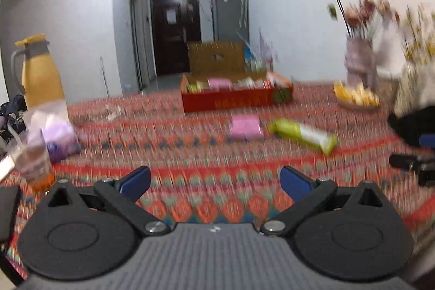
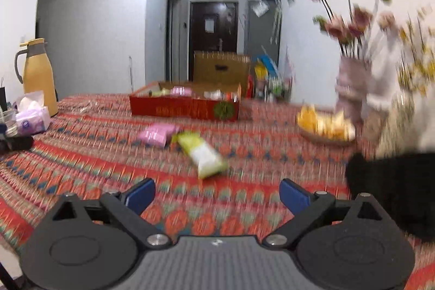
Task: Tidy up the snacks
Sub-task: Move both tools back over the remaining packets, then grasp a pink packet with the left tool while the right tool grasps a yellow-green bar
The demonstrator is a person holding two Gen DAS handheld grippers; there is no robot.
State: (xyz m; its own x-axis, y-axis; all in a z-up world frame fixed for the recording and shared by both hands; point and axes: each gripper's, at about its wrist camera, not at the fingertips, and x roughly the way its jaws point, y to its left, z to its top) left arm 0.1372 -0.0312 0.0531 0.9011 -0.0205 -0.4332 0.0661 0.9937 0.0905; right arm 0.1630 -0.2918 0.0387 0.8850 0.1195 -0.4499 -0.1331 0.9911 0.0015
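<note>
A pink snack packet [image 1: 245, 127] [image 2: 157, 134] and a green and white snack packet [image 1: 304, 136] [image 2: 204, 154] lie side by side on the patterned tablecloth. A red box [image 1: 236, 99] [image 2: 185, 108] holding several snack packets stands behind them. My left gripper [image 1: 214, 181] is open and empty, above the cloth and short of both packets. My right gripper [image 2: 217, 193] is open and empty, just short of the green packet. Part of the right gripper shows at the right edge of the left wrist view [image 1: 416, 167]. Both views are blurred.
A yellow thermos [image 1: 40, 72] [image 2: 38, 75], a tissue pack [image 1: 58, 137] [image 2: 30, 118] and a plastic cup [image 1: 34, 159] stand at the left. A plate of yellow snacks [image 1: 356, 97] [image 2: 326, 127] and a vase of flowers [image 1: 359, 64] [image 2: 350, 89] are at the right. A black object [image 2: 394, 186] lies near right.
</note>
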